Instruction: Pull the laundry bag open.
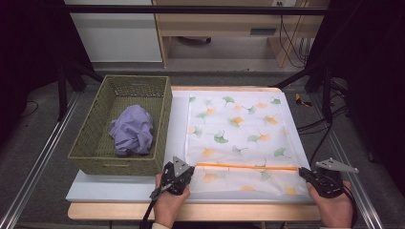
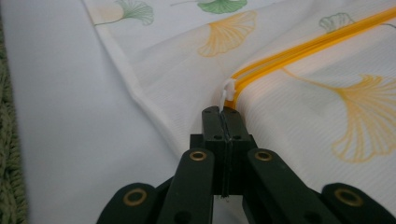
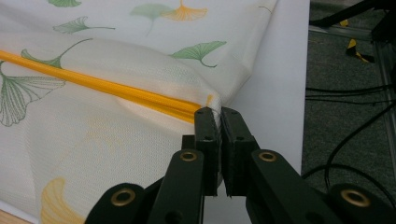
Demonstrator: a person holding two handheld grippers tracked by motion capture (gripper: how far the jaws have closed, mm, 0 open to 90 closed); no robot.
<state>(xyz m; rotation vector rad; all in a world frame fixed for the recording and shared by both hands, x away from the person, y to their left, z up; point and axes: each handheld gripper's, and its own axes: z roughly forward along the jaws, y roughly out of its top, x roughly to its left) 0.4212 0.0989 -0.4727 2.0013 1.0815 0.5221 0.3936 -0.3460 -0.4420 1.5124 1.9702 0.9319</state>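
The white zipper pull (image 2: 227,93) is pinched in the closed left gripper (image 2: 223,114) while the mesh laundry bag (image 1: 239,138), flat on the white board (image 1: 177,124), is clamped at its corner by the closed right gripper (image 3: 218,114), apparently to brace it for unzipping.

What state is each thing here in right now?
White mesh laundry bag with ginkgo leaf print: flat on the table.
Orange zipper: closed.
White zipper pull: pinched by left gripper.
Right gripper: shut on the bag's edge.
Green woven basket: open-topped.
Purple cloth: crumpled inside the basket.
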